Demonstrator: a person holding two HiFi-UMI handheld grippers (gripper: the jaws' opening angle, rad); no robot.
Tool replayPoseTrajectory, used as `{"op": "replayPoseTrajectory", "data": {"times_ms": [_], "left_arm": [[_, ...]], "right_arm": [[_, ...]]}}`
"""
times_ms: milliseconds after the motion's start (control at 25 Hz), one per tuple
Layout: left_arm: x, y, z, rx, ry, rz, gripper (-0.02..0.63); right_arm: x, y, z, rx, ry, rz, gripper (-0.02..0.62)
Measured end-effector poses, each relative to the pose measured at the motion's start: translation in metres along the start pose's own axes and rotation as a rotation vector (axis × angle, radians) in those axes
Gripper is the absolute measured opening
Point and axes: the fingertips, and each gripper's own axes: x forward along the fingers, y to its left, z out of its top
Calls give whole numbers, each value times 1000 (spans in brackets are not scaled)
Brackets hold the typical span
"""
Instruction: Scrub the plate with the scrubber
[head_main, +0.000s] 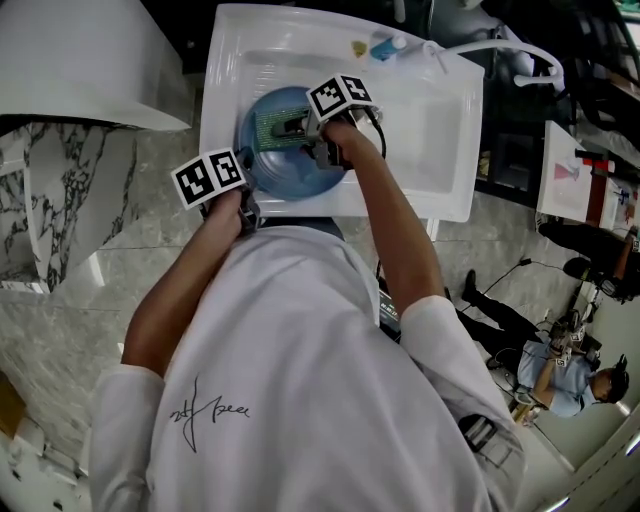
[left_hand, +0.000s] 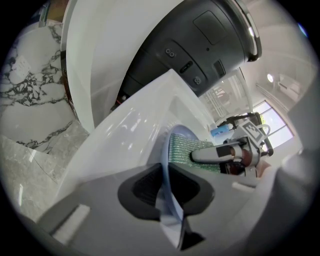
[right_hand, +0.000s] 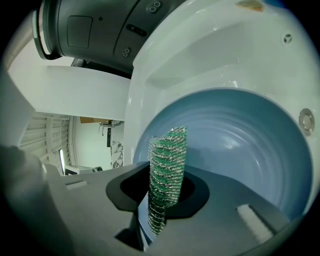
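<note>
Overhead, a person in a white shirt (head_main: 300, 380) stands at a white sink (head_main: 430, 130), holding a two-jaw gripper in each hand. A round blue plate (head_main: 290, 172) sits in the left part of the basin, its near rim up against the sink's front wall.

The left gripper (head_main: 247, 183) reaches over the front edge of the sink and is clamped on the plate's near rim. In the left gripper view, the thin pale-blue rim (left_hand: 168, 197) runs edge-on between the dark pads of that gripper (left_hand: 164, 187), and both pads press against it.

The right gripper (head_main: 292, 128) reaches across the plate from the right, with its marker cube on top. Its jaws are closed on a green mesh scrubber (head_main: 270, 128). In the right gripper view, the scrubber (right_hand: 167, 170) stands up as a flat, folded strip pinched between the pads of that gripper (right_hand: 162, 192), with the plate's blue bowl (right_hand: 240, 140) filling the space behind it. In the left gripper view, the scrubber (left_hand: 187, 150) lies flat against the plate's inner face, with the right gripper (left_hand: 220, 152) behind it.

A small blue item (head_main: 385, 45) rests on the sink's back ledge. Grey-veined marble (head_main: 60, 210) lies to the left of the sink.
</note>
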Motion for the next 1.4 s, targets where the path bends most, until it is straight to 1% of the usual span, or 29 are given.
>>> {"op": "replayPoseTrajectory", "data": {"times_ms": [640,1400], "left_arm": [[0,0,-1,-6,5,-11,87],[-1,2,-2,-11,9,-20,87]], "right_arm": [[-16,-24,2,51,14,-41,69],[-35,-44,0,68,2,-94,71]]}}
